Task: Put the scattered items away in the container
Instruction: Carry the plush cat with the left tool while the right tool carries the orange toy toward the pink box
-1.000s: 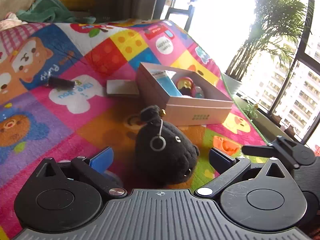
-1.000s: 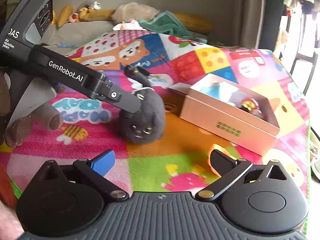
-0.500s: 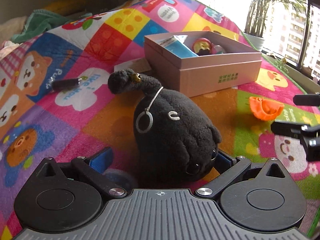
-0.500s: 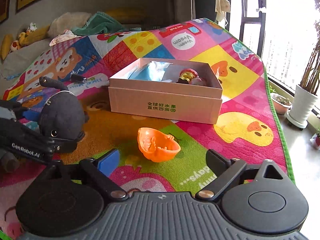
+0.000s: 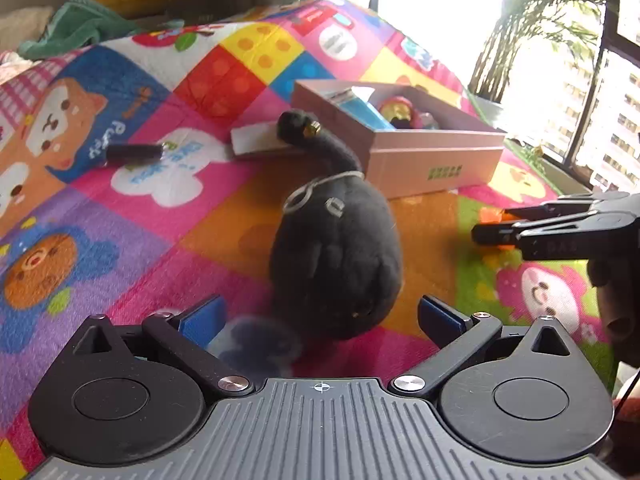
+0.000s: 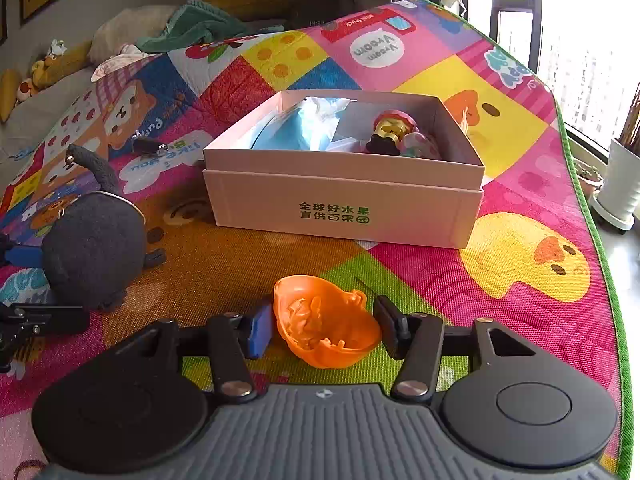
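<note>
Left wrist view: left tool (image 5: 320,316) is spread wide, nothing gripped. The black plush toy (image 5: 336,256) lies on the play mat (image 5: 120,208), its near end just reaching between the blue pads, no contact seen. The pink cardboard box (image 5: 432,160) sits beyond the plush, already holding a blue packet and a small figure. A dark keyring-like item (image 5: 132,153) and a flat white card (image 5: 256,140) are left on the mat, well apart from the tool. The right tool is seen at the right edge with orange showing between its fingers.

Right wrist view: right tool (image 6: 320,326) is closing around the orange plastic bowl-shaped toy (image 6: 324,320). The blue left pad looks to be at its wall; a sliver of gap is seen at the right pad, so a firm grip cannot be confirmed yet. The box stands just beyond, open side up.

For a clean grasp: the closure should be finished before any lift, with the pads kept on the widest part of the shell, since a thin curved wall is judged likely to pop out or rotate. The lift should clear the near box wall, and release should be made low over free space beside the figure.
</note>
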{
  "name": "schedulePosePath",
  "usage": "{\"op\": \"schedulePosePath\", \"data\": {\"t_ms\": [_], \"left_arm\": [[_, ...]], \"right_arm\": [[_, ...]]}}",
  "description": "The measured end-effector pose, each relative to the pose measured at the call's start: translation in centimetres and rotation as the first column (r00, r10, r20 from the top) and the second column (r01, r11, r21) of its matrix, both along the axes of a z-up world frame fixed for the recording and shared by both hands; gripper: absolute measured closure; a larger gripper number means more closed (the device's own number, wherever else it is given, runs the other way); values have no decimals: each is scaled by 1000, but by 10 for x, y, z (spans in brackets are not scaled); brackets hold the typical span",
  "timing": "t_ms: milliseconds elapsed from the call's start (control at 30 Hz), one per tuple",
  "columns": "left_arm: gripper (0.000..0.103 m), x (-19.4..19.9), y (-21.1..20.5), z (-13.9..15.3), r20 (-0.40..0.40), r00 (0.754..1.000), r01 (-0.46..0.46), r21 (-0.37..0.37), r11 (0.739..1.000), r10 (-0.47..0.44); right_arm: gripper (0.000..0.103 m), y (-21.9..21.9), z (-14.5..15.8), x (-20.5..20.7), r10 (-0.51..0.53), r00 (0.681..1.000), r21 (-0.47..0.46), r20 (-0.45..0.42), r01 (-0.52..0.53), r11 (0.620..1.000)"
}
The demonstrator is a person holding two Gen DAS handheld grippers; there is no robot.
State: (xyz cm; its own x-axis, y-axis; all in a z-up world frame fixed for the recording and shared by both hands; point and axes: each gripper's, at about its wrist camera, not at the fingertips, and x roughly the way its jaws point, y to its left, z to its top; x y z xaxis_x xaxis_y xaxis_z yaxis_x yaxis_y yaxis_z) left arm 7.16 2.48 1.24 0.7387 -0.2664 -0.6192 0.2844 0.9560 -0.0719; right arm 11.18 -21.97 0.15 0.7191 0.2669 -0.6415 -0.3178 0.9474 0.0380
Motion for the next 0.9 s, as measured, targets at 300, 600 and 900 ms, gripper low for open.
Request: {"op": "schedulePosePath", "data": {"t_ms": [300, 600, 900], "left_arm": [[0, 33, -29, -5, 26, 999, -34, 72, 997, 32], [29, 21, -39, 1, 95, 995, -26, 111, 993, 15], [33, 1, -37, 15, 100, 994, 27, 96, 995, -37]], "right_arm": [[51, -5, 6, -12, 6, 1000, -22, 2, -6, 1000], [51, -14, 7, -36, -3, 1000, -21, -16, 2, 1000], [51, -25, 22, -66, -1, 999, -36, 35, 2, 999]]}}
